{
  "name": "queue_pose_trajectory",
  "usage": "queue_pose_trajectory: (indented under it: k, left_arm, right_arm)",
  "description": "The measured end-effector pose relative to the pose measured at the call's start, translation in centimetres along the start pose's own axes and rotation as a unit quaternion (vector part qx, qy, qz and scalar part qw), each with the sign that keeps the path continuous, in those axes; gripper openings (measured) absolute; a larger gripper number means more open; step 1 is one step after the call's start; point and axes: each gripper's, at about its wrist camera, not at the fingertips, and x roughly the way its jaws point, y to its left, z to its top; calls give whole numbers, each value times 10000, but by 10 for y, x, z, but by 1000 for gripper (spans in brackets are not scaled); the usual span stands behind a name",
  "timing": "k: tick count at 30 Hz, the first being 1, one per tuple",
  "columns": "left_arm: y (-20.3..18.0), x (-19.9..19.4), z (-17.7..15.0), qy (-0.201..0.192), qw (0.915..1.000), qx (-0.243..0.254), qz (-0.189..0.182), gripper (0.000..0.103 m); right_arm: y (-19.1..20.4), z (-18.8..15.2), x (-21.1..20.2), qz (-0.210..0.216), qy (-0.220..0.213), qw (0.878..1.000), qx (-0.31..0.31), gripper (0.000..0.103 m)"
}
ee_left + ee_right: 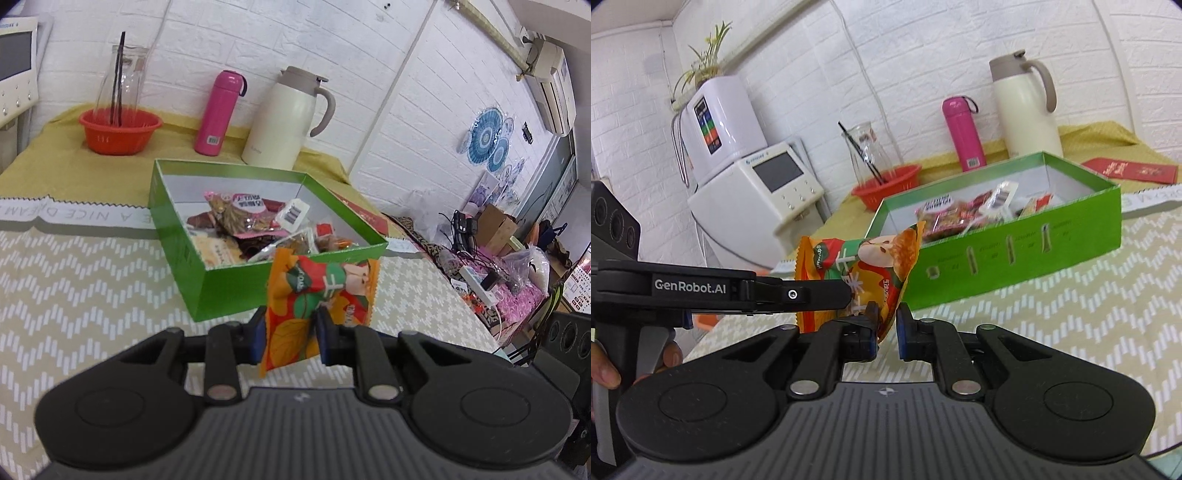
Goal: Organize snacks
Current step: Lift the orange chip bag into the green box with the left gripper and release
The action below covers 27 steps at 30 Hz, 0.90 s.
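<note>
While both grippers pinch orange packet (pixel 317 295), green box (pixel 221 291) holds snack packets (pixel 243 214).

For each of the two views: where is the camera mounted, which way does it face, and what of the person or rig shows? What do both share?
Left wrist: sits on the left gripper, facing along its fingers over the orange snack packet toward the green box and brick wall.
Right wrist: sits on the right gripper, facing the same packet; the left gripper enters from the left side, with fingers of a hand on its handle.
Shared: packet, box, pink bottle, cream jug.
</note>
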Motion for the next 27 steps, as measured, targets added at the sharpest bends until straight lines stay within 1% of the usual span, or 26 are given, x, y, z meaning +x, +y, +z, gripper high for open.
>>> queue_pose_trajectory:
  k: [4,10,20,21,22,23,24,25,26,27]
  left_arm:
    - [-5,8,14,-82,10000,8,-48,17]
    - [1,26,38,-135,9999,-71,-18,17]
    - [29,61,58,-114,9995,-306,49,18]
    - [31,63,58,-135,9994,-314,89,21]
    - [33,64,58,-238,9990,-337,189,36]
    - [35,64,57,-355,9983,-374,264,53]
    - [37,61,56,-563,9968,-468,333,73]
    - [38,58,54,-758,9949,-550,376,72]
    - [39,56,56,-846,9942,-561,361,72]
    - [39,56,57,-844,9945,-536,323,74]
  right_arm:
    - [-7,11,-1,-19,-190,9997,121,19]
    - [-14,28,14,-92,-321,9994,134,19]
    - [-33,42,56,-122,-233,9996,67,19]
    - [-34,41,60,-126,-239,9996,-14,20]
    - [-34,41,63,-165,-257,9994,-147,25]
    - [-33,39,66,-261,-301,9986,-343,34]
    - [-31,36,68,-414,-348,9968,-581,41]
    - [-29,32,70,-584,-375,9943,-814,68]
    - [-29,28,70,-648,-445,9919,-996,95]
    - [-29,25,70,-671,-539,9902,-1102,103]
